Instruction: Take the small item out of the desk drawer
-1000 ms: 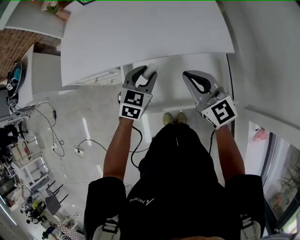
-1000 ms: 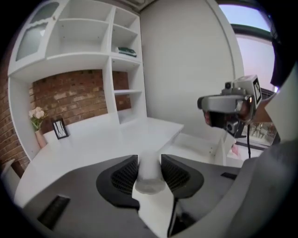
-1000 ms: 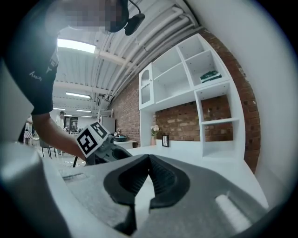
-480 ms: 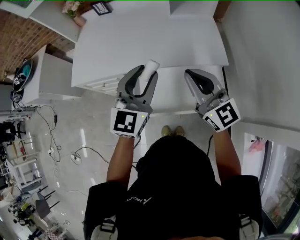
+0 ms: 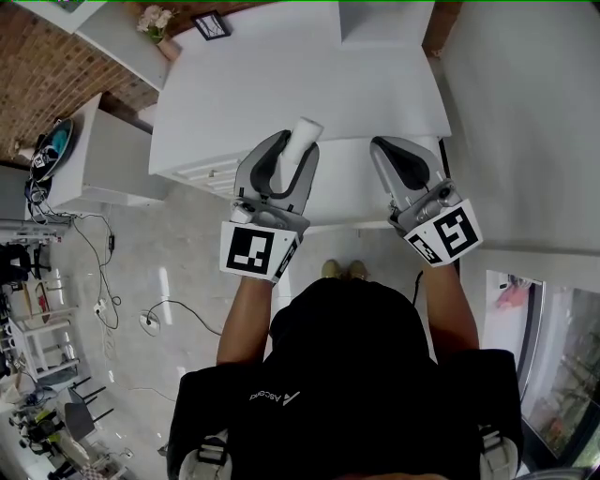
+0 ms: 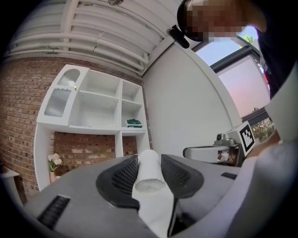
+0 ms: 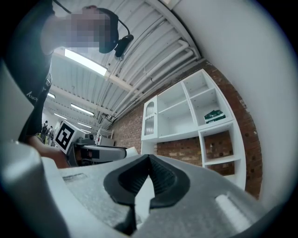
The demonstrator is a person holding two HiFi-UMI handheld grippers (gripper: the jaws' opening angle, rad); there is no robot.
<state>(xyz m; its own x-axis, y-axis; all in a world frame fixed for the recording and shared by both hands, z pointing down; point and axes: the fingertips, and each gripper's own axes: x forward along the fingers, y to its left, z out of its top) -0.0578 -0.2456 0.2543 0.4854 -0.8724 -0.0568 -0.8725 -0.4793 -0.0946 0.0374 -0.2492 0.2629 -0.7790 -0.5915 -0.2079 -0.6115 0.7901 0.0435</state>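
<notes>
In the head view my left gripper [image 5: 291,150] is shut on a small white roll [image 5: 304,139], held over the front edge of the white desk [image 5: 281,75]. The roll stands out past the fingertips. In the left gripper view the white roll [image 6: 150,173] is clamped between the black pads of the left gripper [image 6: 150,165], which points up at the room. My right gripper [image 5: 382,148] is to the right, shut and empty. Its pads meet in the right gripper view [image 7: 148,161]. A white surface [image 5: 352,192] below them looks like the pulled-out drawer.
A framed picture [image 5: 210,23] and flowers [image 5: 155,19] stand at the desk's far left corner. A white side cabinet [image 5: 103,159] is to the left, with cables [image 5: 103,262] on the floor. A white shelf unit [image 6: 93,107] stands against the brick wall. A white wall is at the right.
The left gripper has risen with the white roll and tipped upward, its marker cube now facing the head camera. The right gripper has shifted only slightly. More of the desk's far edge shows.
</notes>
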